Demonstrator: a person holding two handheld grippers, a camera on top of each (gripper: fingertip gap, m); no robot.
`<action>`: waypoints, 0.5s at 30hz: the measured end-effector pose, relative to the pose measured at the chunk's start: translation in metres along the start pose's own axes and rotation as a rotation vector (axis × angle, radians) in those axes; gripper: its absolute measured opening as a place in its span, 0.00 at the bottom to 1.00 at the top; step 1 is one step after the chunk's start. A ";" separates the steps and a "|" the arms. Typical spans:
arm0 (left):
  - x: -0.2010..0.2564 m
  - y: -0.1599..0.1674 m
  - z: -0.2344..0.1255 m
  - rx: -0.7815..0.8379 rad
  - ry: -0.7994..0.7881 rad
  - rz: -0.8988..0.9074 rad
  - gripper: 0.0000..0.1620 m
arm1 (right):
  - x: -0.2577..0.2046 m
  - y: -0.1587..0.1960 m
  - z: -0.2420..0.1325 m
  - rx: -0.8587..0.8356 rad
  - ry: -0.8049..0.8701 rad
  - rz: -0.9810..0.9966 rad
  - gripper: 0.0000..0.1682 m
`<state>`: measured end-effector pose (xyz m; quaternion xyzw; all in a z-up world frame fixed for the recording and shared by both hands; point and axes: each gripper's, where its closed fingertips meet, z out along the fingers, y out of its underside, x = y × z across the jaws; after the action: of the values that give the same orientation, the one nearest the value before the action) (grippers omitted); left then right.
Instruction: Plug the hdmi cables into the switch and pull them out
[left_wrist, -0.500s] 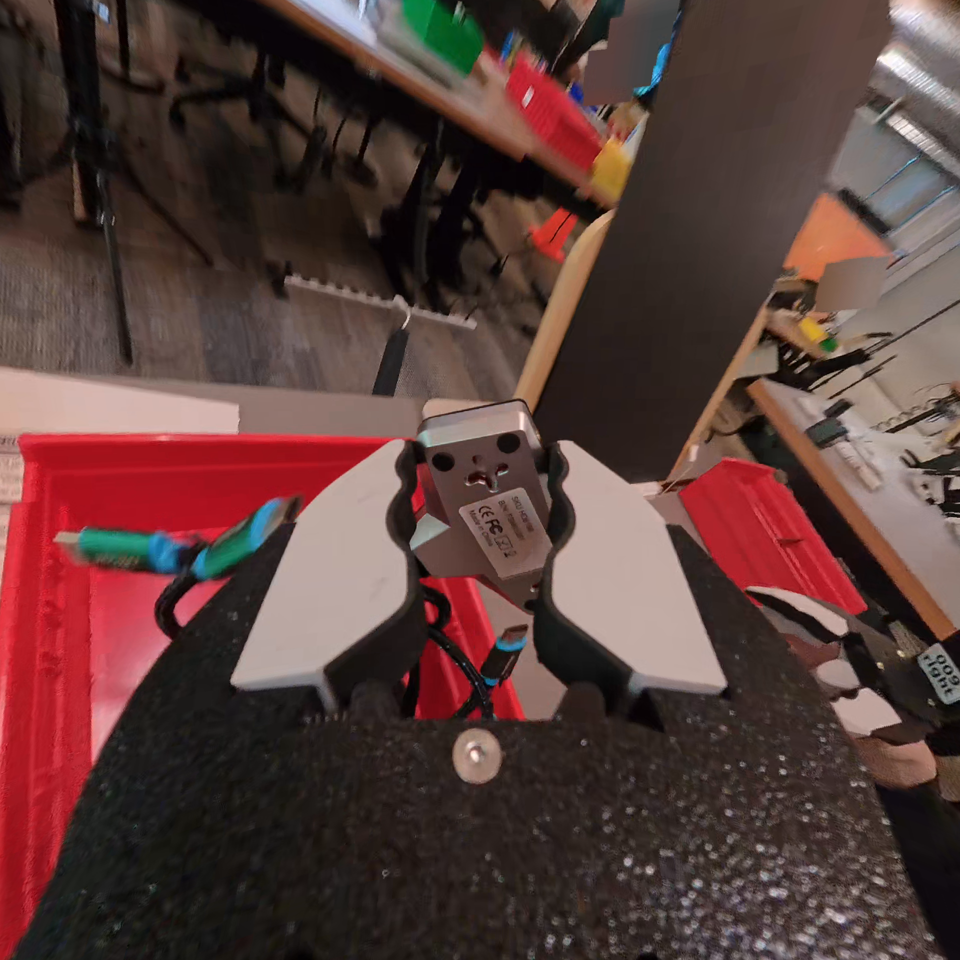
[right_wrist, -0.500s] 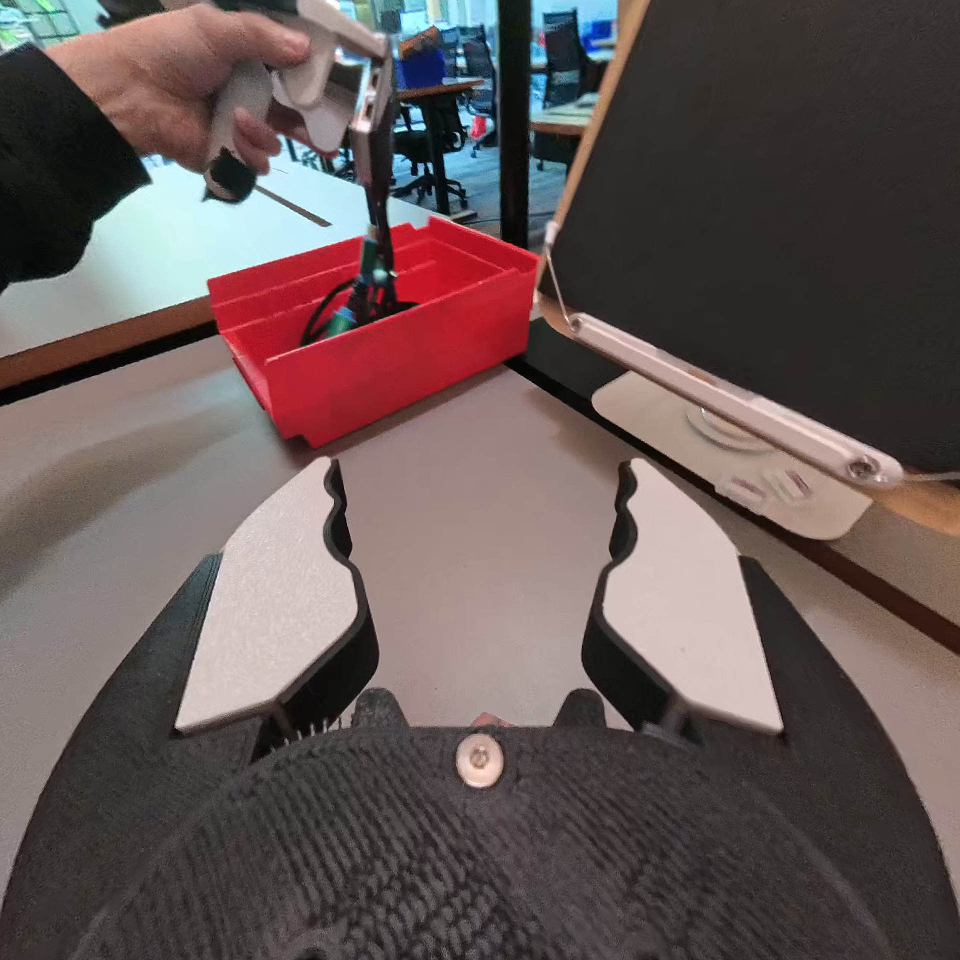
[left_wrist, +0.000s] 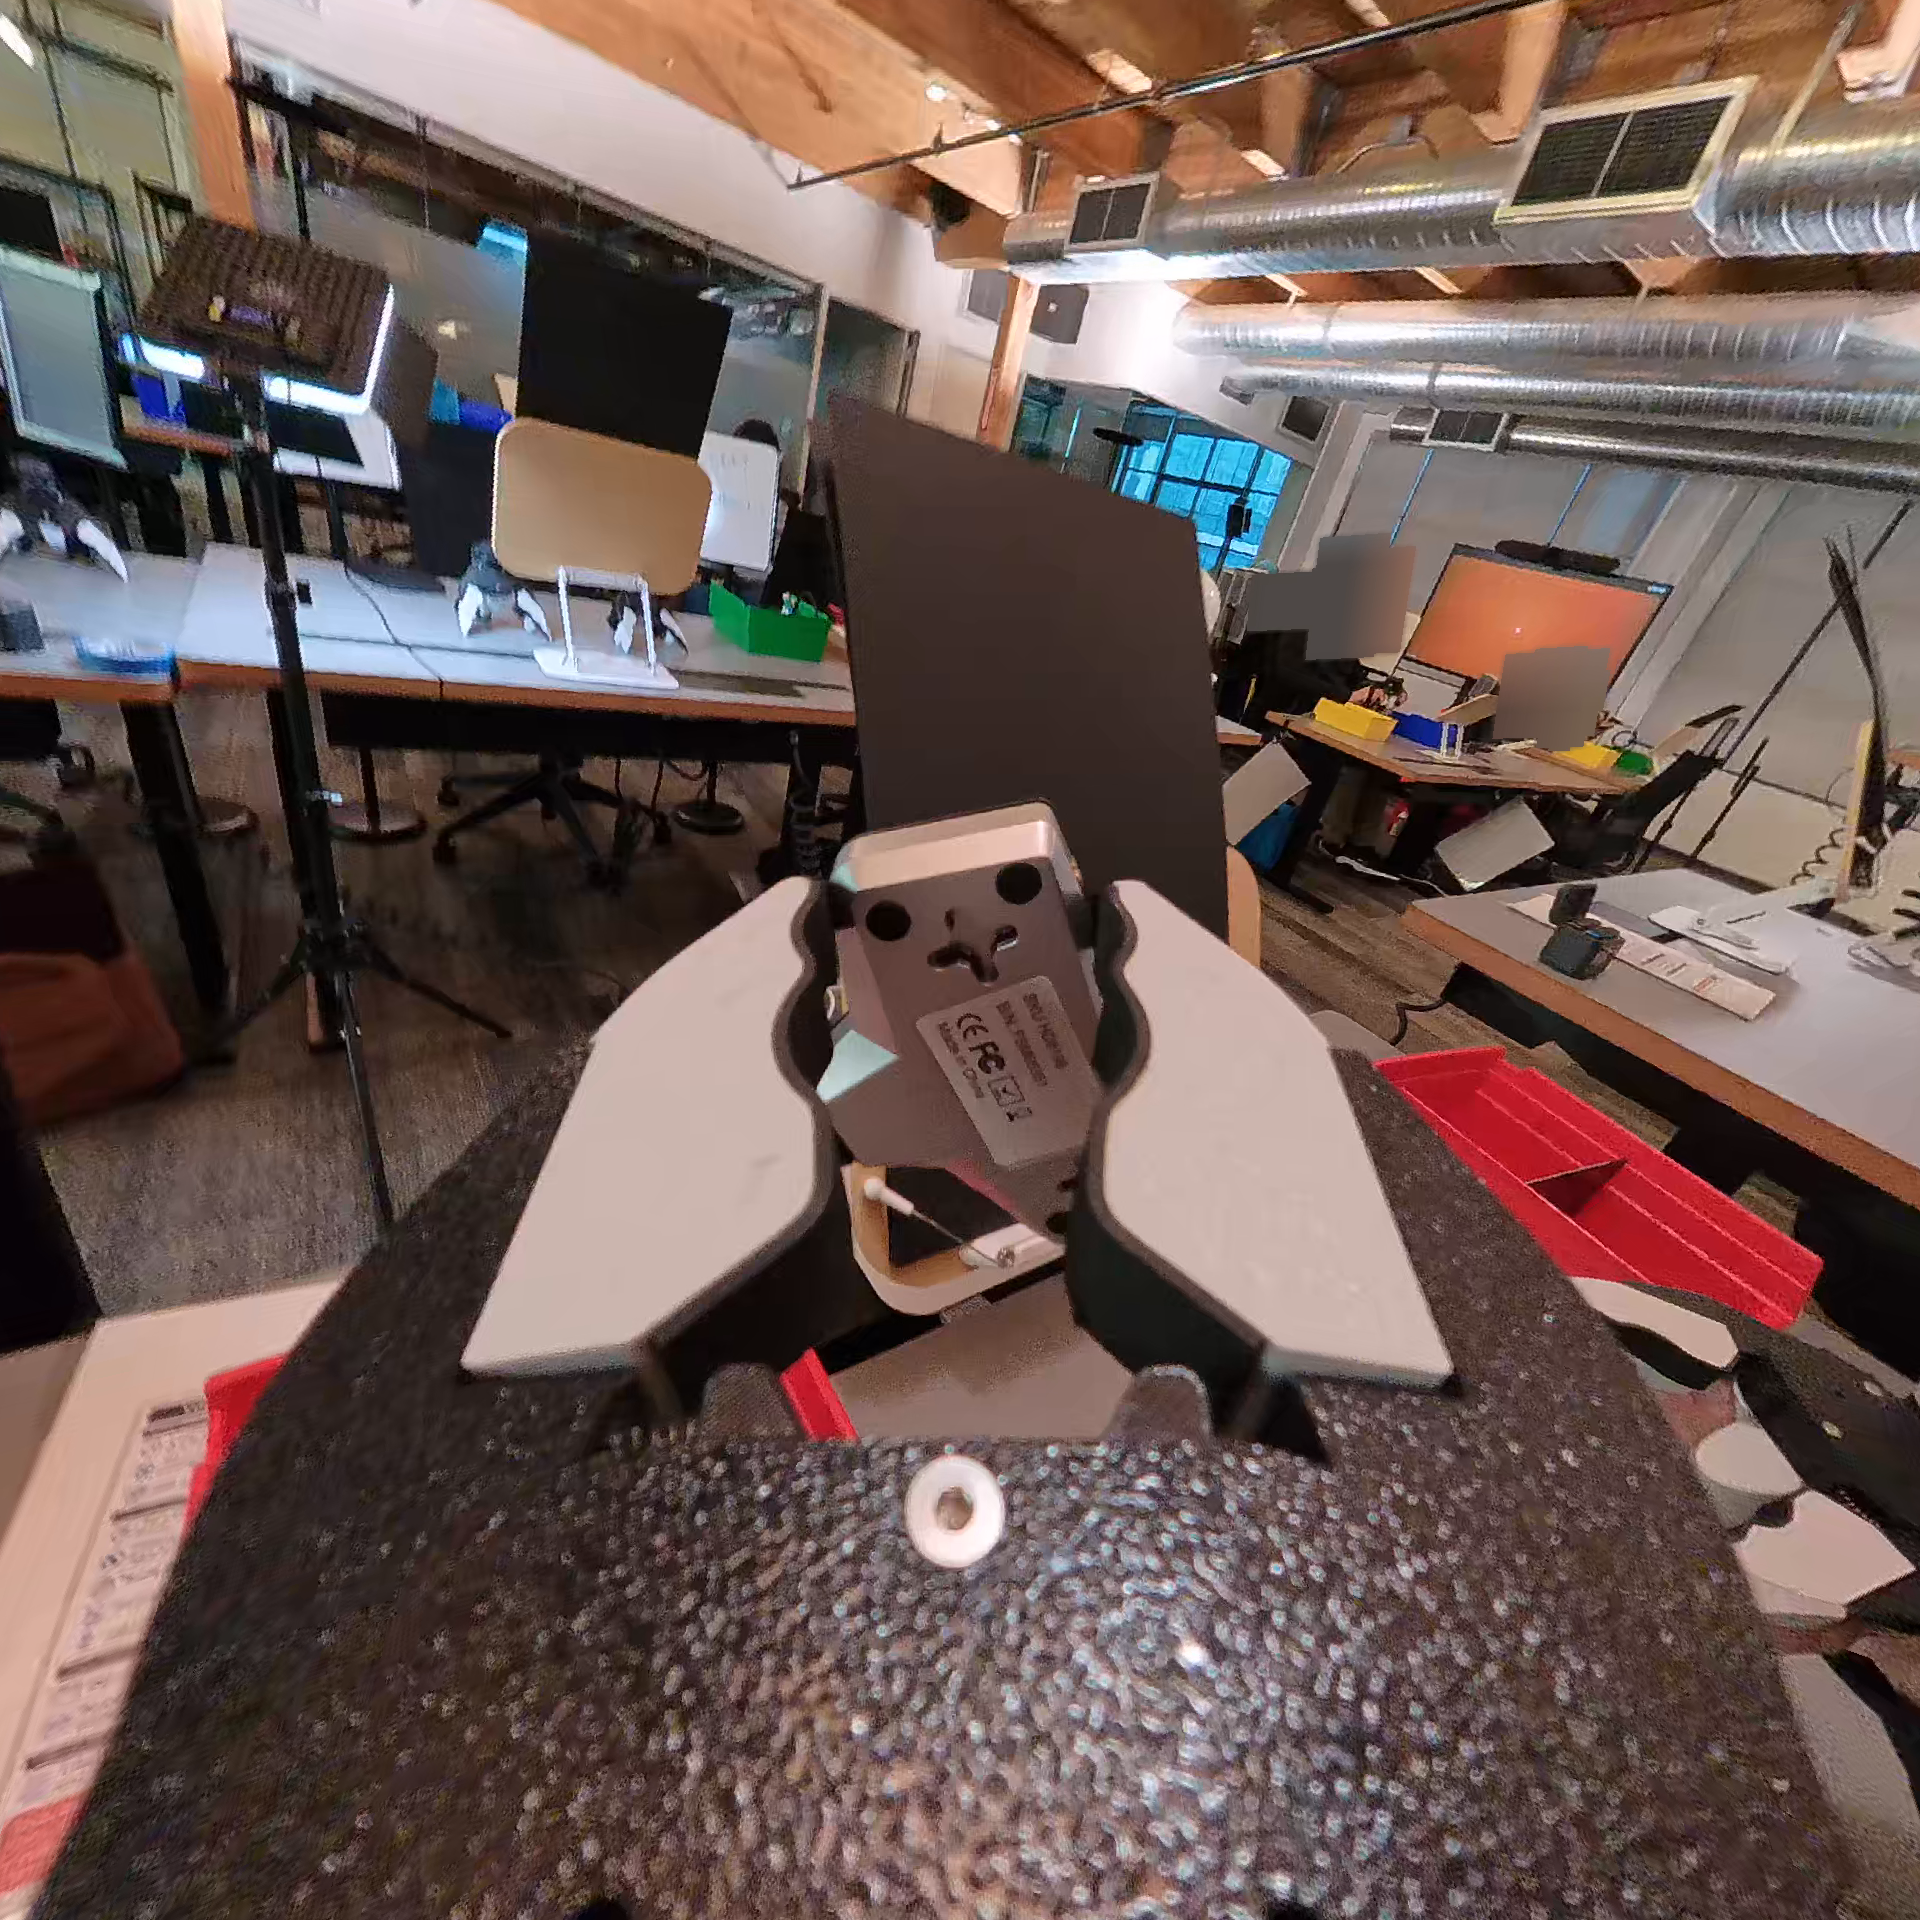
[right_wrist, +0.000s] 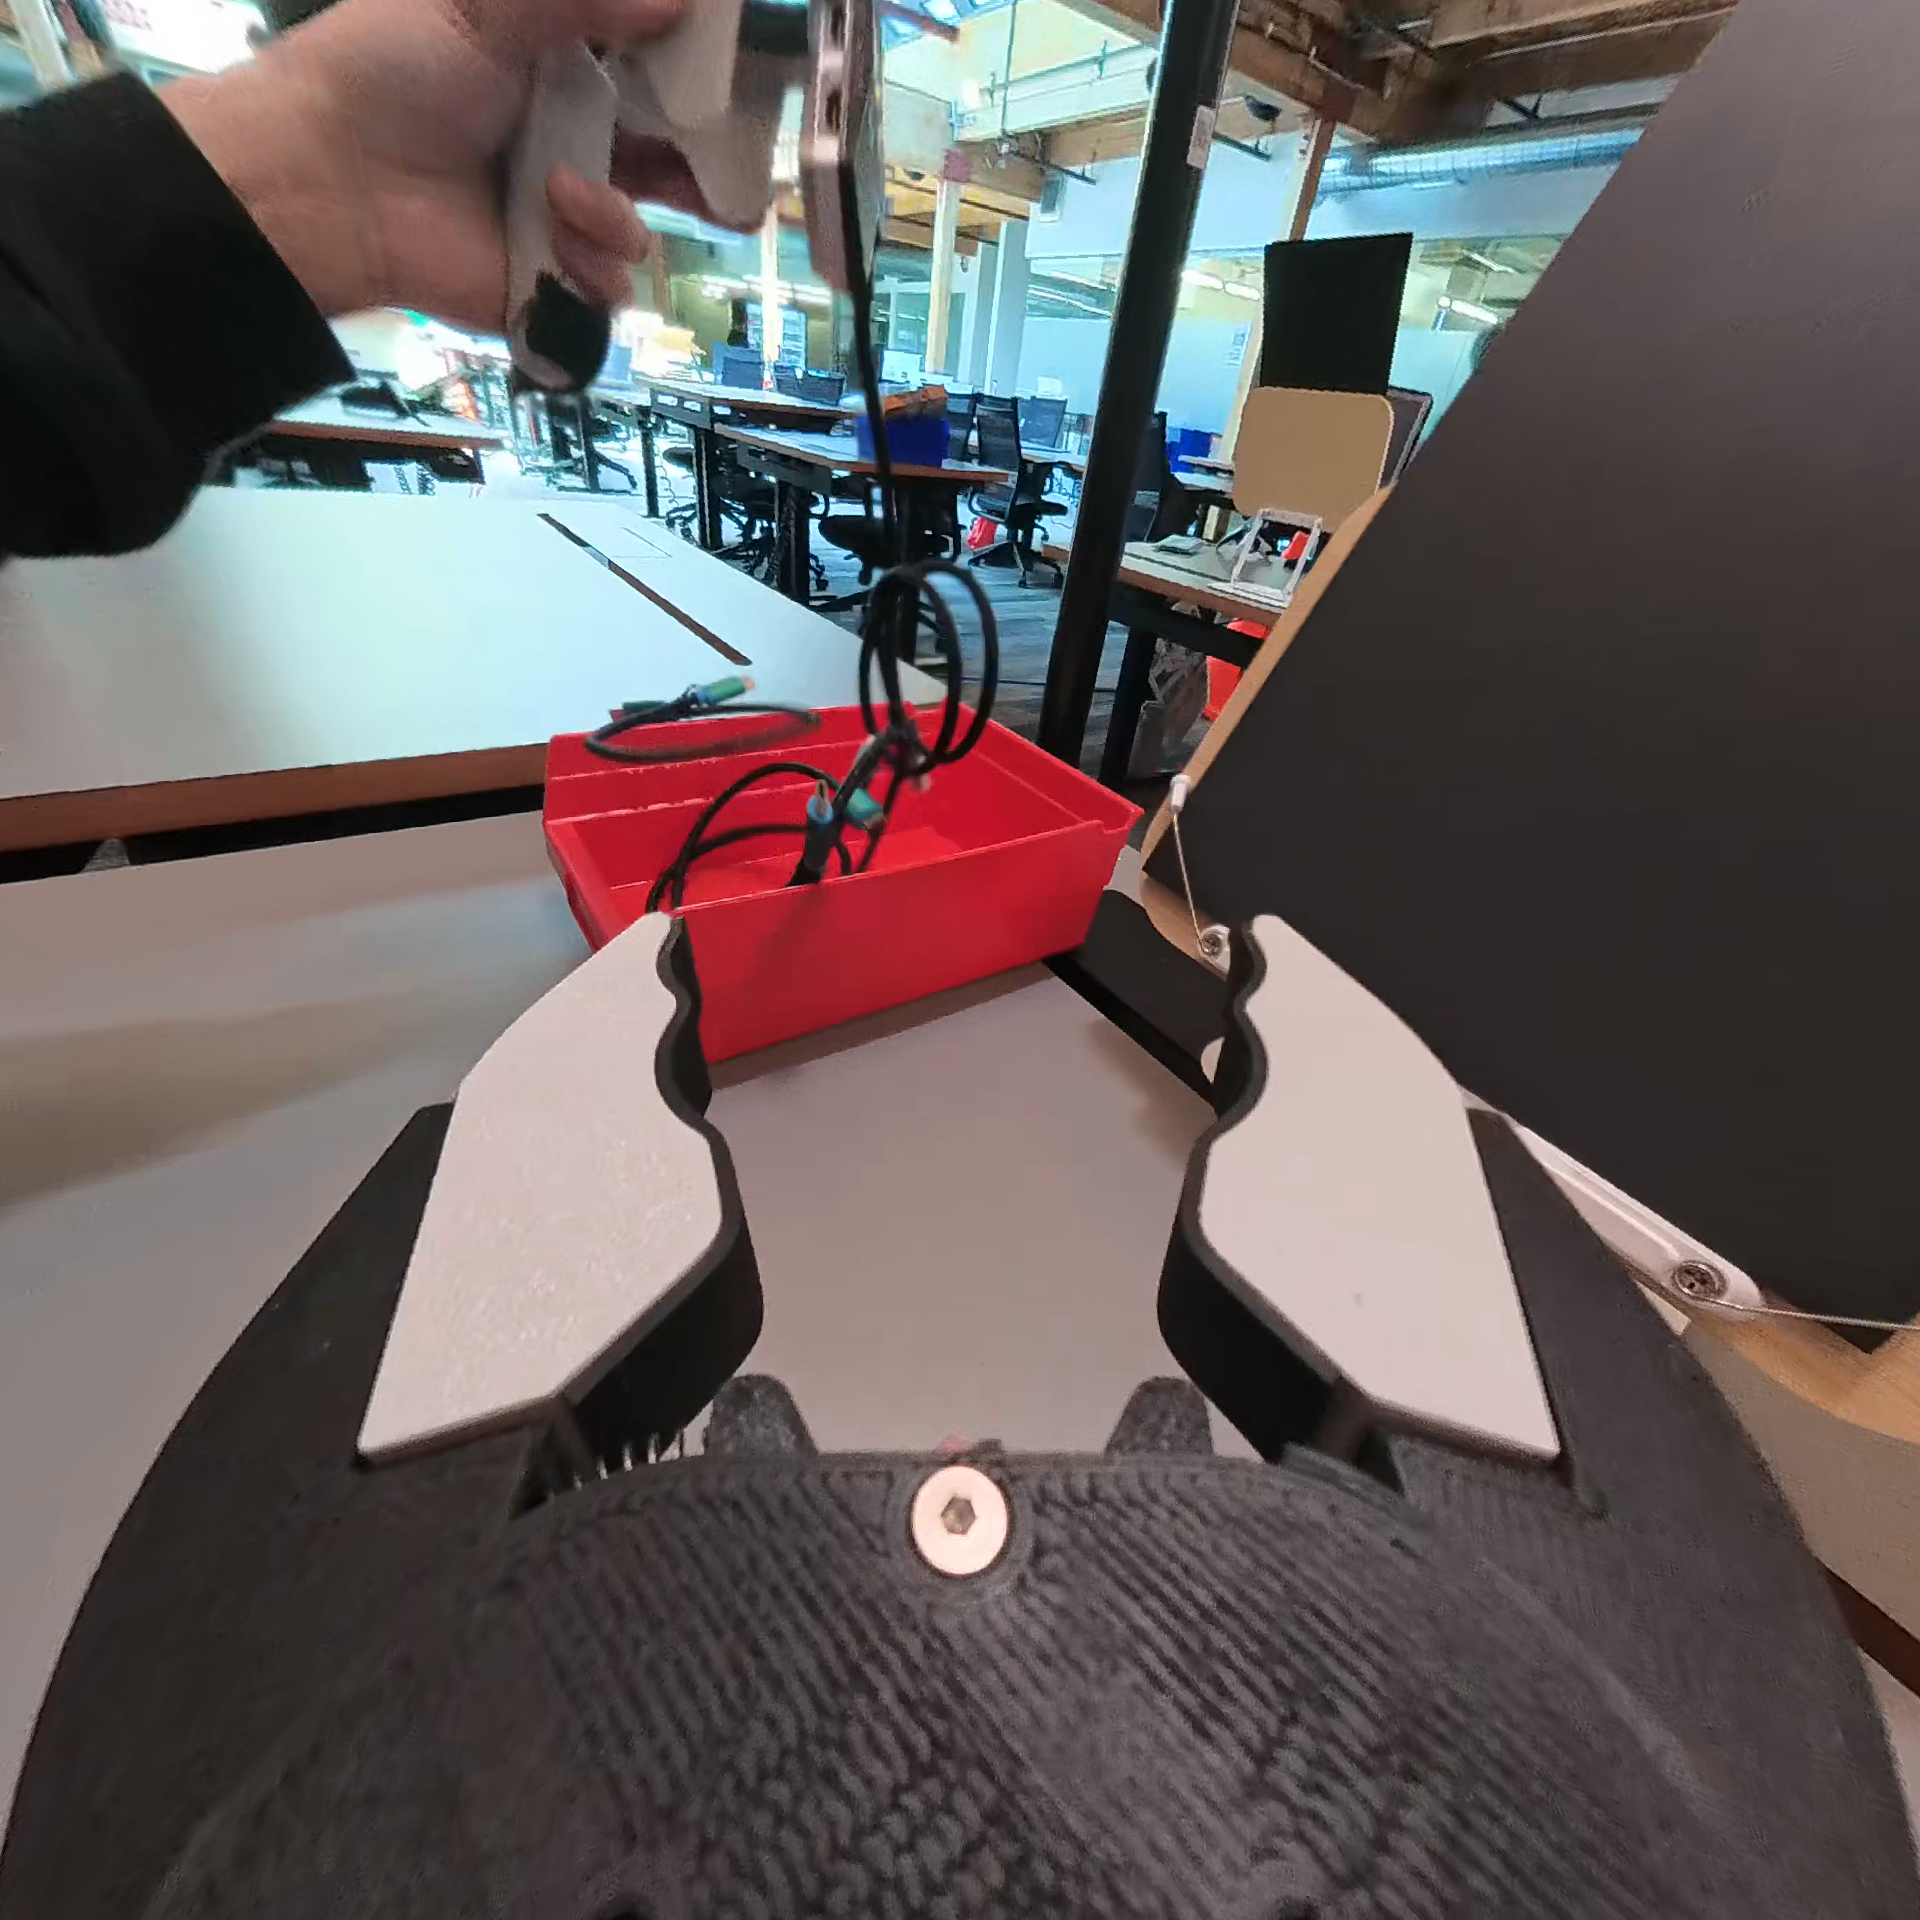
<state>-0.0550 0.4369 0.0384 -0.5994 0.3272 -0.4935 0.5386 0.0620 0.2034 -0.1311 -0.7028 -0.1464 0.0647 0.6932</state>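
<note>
My left gripper (left_wrist: 961, 914) is shut on the grey HDMI switch (left_wrist: 935, 940), its labelled underside facing the camera. In the right wrist view a hand (right_wrist: 416, 177) holds that gripper (right_wrist: 727, 114) high at the top left, with the switch (right_wrist: 836, 135) edge-on in it. A black cable (right_wrist: 883, 499) hangs from the switch in loops, and its green and blue plugs (right_wrist: 842, 805) dangle over the red bin (right_wrist: 883, 935). A second cable (right_wrist: 696, 717) lies on the bin's back rim. My right gripper (right_wrist: 956, 945) is open and empty, low over the table in front of the bin.
A black board on a wooden stand (right_wrist: 1558, 727) leans at the right, close to the bin; it also shows in the left wrist view (left_wrist: 1018, 675). Another red bin (left_wrist: 1558, 1174) sits to the right there. A white box (left_wrist: 94, 1558) lies at the lower left.
My left gripper has lifted the switch up out of the bin and tilted upward; the cable now dangles from it. My right gripper has moved closer to the bin.
</note>
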 end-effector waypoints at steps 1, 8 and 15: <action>0.006 -0.008 -0.002 0.009 0.010 0.018 0.30 | 0.000 -0.001 0.000 0.000 0.004 -0.002 0.58; 0.094 -0.046 -0.021 0.104 0.206 0.060 0.30 | -0.007 -0.031 -0.007 0.094 0.076 -0.049 0.55; 0.220 -0.011 -0.038 0.135 0.459 -0.056 0.30 | -0.058 -0.113 -0.042 0.369 0.121 -0.163 0.52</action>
<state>-0.0268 0.2234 0.0993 -0.4431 0.3907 -0.6523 0.4749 0.0060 0.1456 -0.0242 -0.5525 -0.1466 -0.0080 0.8205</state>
